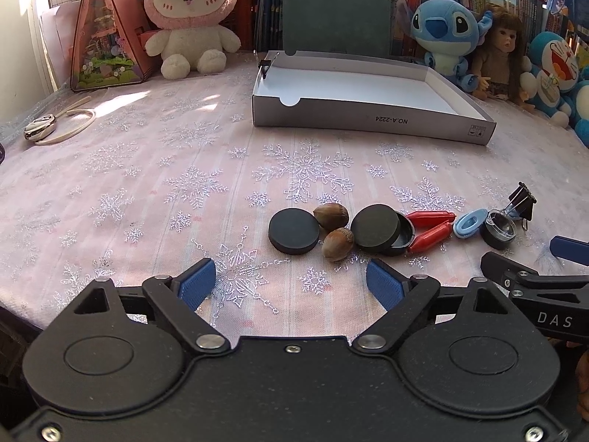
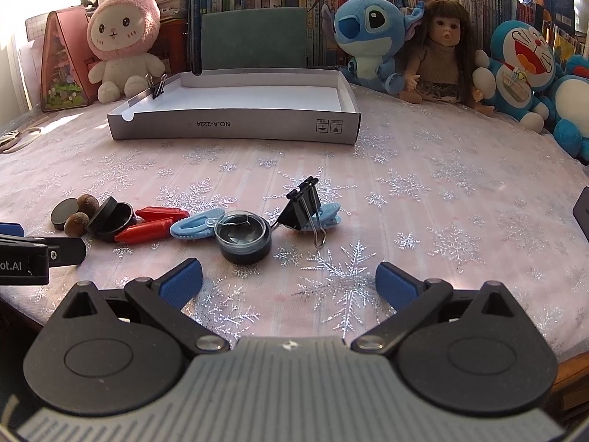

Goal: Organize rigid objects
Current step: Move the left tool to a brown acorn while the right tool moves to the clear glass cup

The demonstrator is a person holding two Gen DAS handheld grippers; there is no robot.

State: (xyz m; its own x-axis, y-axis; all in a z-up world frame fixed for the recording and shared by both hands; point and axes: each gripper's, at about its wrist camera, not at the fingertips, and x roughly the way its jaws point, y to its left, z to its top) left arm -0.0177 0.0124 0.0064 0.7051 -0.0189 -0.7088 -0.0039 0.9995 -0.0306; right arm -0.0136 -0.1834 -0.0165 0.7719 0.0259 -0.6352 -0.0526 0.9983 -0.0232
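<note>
A row of small objects lies on the tablecloth: a black disc (image 1: 293,231), two hazelnuts (image 1: 331,216), an open black round case (image 1: 381,230), two red clips (image 1: 430,229), a blue clip (image 1: 469,223), a black pot with a clear lid (image 2: 243,235), a black binder clip (image 2: 303,206) and a second blue clip (image 2: 327,217). A shallow white box (image 1: 368,119) stands behind with a binder clip (image 1: 264,66) on its rim. My left gripper (image 1: 291,281) is open and empty just before the disc. My right gripper (image 2: 289,281) is open and empty before the pot.
Plush toys, among them a pink rabbit (image 1: 191,22), a blue Stitch (image 2: 368,37) and a doll (image 2: 441,51), line the back before bookshelves. A pink triangular case (image 1: 106,33) stands back left. A cord with a metal piece (image 1: 55,125) lies at left.
</note>
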